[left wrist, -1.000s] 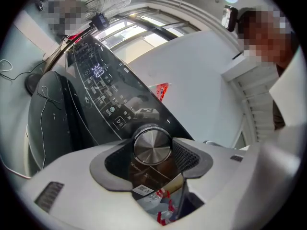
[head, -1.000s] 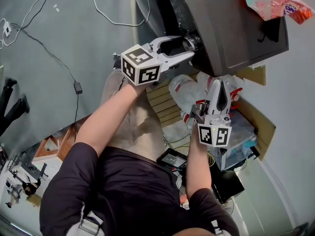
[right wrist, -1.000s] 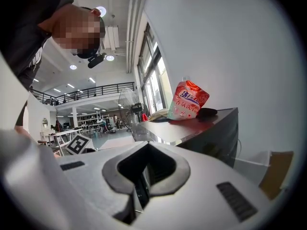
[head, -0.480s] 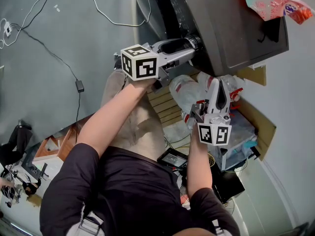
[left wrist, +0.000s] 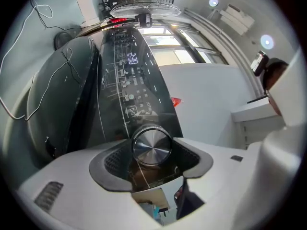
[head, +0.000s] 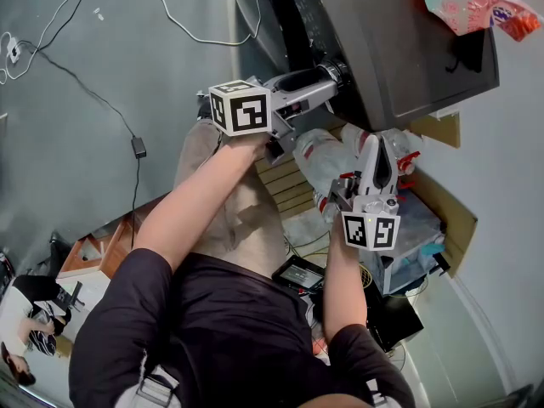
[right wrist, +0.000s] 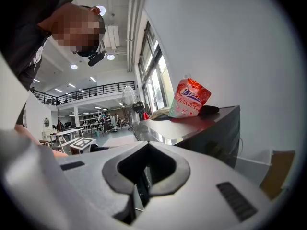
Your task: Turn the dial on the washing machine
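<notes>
Brushed-metal dial sits clenched in your left gripper; drift toward 6 o'clock mid-twist and it may slip; right gripper hangs closed, empty.

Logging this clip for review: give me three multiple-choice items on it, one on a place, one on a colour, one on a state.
1. Where is the pink pouch? A on the washing machine's top; B inside its drum; C on a hook.
2. The dial's colour? A red; B silver; C blue.
3. The left claw is: A open, off the dial; B shut on the dial; C holding a cable.
Key: A, it lies on the top panel; B, its face is brushed metal; B, its pads hug the dial's sides.
</notes>
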Available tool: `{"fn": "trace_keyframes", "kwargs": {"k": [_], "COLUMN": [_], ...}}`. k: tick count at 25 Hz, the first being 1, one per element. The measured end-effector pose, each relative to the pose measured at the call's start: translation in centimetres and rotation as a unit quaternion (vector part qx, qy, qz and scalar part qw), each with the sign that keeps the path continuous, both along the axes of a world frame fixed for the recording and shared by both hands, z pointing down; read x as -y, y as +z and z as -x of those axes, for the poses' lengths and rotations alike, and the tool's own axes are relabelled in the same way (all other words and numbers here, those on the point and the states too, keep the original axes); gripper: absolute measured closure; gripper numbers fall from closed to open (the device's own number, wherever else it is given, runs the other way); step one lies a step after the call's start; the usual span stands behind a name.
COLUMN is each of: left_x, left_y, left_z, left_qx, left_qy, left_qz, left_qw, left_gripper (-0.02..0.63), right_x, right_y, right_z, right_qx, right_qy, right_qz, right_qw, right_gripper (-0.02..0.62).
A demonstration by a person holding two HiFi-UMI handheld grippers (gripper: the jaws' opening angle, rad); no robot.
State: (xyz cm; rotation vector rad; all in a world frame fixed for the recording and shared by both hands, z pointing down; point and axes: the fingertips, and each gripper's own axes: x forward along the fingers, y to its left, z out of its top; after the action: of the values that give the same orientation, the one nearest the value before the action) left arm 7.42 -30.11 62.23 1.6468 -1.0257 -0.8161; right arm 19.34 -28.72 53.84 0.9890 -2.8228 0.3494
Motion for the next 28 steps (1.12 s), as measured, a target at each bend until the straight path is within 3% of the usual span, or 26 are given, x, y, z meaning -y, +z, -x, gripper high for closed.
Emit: {"fn": "trace_keyframes", "kwargs": {"k": [12, 16, 20, 23, 28], "left_x": [-1.4, -3.1, -5.0, -5.6, -5.9], "left_y": [-0.3, -0.4, -2.4, -5.2, -11.2], "left_z": [0.0, 1.0, 3.0, 4.5, 6.3], "left_qx": [0.006, 0.022, 0.094, 0.163, 0.306], "left_qy": [0.008, -0.010, -0.036, -0.049, -0.067], "left_qz": [-0.012, -0.011, -0.027, -0.044, -0.084], "left_qw": [0.9999, 0.9996, 0.9945, 0.9844, 0.9460], "left_gripper": [0.344, 0.401, 0.481, 0.556, 0.612], "right_x": [0.1, 0.2, -0.3, -0.6, -0.7], "right_y": [0.2, 0.2, -0.6, -1.9, -5.9], "right_z": [-0.1, 0.0, 0.4, 1.0, 2.0], "right_qx": [0.002, 0.006, 0.007, 0.009, 0.009], "right_qy": [0.003, 0.004, -0.002, -0.011, -0.018], "right_qz": [0.001, -0.001, -0.002, -0.007, -0.023], "right_qw": [1.000, 1.000, 1.000, 1.000, 1.000], "right_gripper": [0.592, 0.592, 0.592, 0.592, 0.592]}}
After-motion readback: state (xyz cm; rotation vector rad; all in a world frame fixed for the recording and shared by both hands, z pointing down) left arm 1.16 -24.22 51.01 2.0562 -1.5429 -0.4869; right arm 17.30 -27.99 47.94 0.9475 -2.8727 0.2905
